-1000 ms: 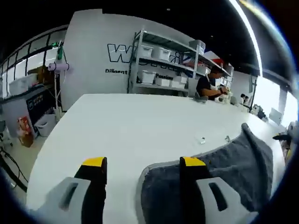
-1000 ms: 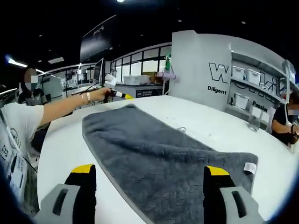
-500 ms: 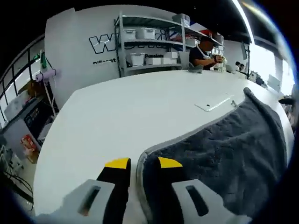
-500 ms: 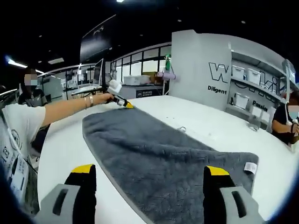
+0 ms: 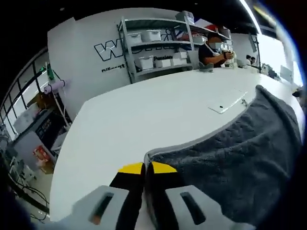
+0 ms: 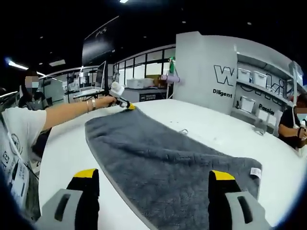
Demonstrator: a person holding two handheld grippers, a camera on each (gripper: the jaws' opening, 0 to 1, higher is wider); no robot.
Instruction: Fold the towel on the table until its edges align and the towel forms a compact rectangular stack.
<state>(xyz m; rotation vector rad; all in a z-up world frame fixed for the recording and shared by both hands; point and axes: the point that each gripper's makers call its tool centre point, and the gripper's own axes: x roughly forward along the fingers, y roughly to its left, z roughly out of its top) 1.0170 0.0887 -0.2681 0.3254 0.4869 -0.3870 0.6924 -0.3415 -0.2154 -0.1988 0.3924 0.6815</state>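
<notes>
A dark grey towel (image 5: pixel 230 153) lies spread flat on the white table (image 5: pixel 144 110). In the left gripper view, my left gripper (image 5: pixel 146 166) is shut on the towel's near corner, its yellow-tipped jaws pressed together over the pale hem. The right gripper view has the towel (image 6: pixel 158 153) running away from me, a white label (image 6: pixel 255 172) at its right corner. My right gripper (image 6: pixel 153 175) is open, its jaws standing wide apart over the towel's near edge. At the towel's far corner the left gripper (image 6: pixel 125 104) shows in a person's outstretched hand.
A flat white slab (image 5: pixel 225 101) lies on the table beside the towel's long edge. Metal shelves with white bins (image 5: pixel 158 43) stand behind the table, and a seated person (image 5: pixel 213 48) works at its far end. Bare table (image 6: pixel 216 134) surrounds the towel.
My left gripper's jaws went from wide open astride the towel corner to shut on it. The right gripper stayed open and still.
</notes>
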